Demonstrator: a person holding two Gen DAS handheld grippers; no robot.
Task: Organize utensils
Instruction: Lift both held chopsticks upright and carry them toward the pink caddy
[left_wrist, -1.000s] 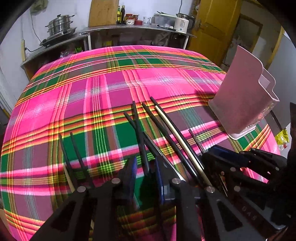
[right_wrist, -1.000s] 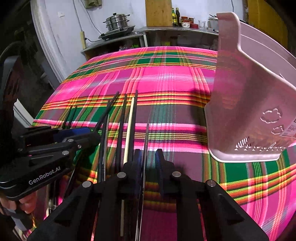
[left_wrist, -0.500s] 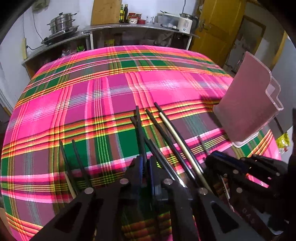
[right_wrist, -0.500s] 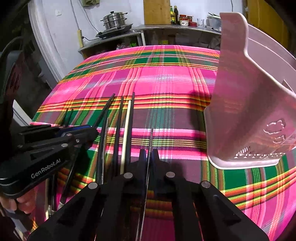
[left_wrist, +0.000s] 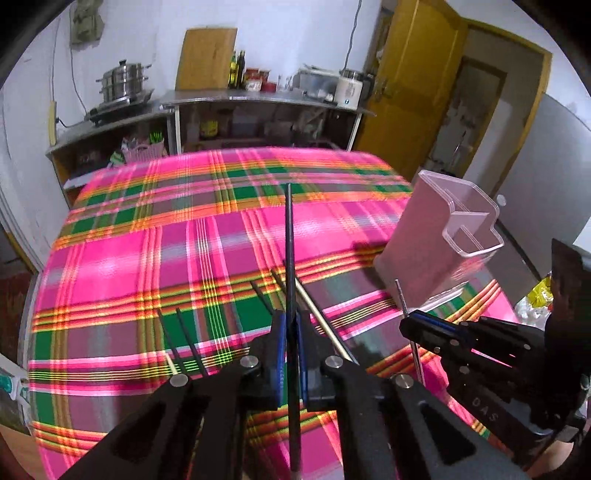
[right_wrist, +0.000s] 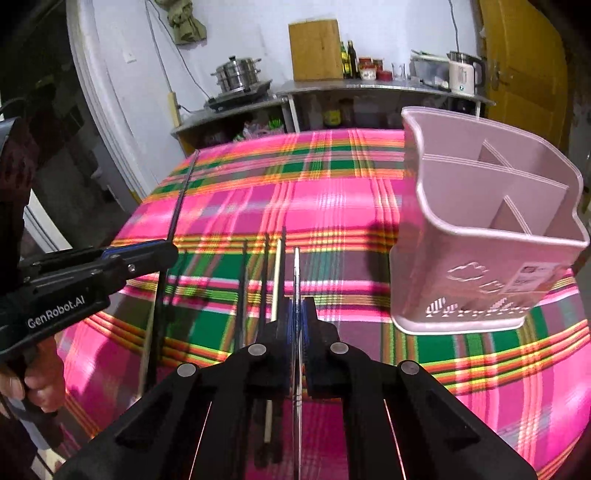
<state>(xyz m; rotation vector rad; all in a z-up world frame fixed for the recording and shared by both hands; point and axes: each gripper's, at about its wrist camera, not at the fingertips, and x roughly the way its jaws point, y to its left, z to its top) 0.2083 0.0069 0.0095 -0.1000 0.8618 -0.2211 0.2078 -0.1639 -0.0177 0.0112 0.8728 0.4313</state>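
My left gripper (left_wrist: 290, 325) is shut on a black chopstick (left_wrist: 289, 236), held raised and pointing forward above the plaid table; it also shows in the right wrist view (right_wrist: 181, 206). My right gripper (right_wrist: 295, 314) is shut on a thin silver chopstick (right_wrist: 296, 269), lifted off the cloth; it shows in the left wrist view (left_wrist: 400, 295). Several black chopsticks (right_wrist: 264, 280) and a pale one (right_wrist: 277, 280) lie on the cloth below. The pink divided utensil holder (right_wrist: 480, 236) stands upright to the right, also seen in the left wrist view (left_wrist: 436, 251).
The table wears a pink and green plaid cloth (left_wrist: 147, 258). Behind it are steel shelves with a steamer pot (left_wrist: 123, 79), bottles and a kettle (left_wrist: 349, 90). A yellow door (left_wrist: 410, 92) stands at the back right.
Both grippers closed on chopsticks and lifted them off the cloth. The views rose and pulled back, so the holder now looks lower and farther.
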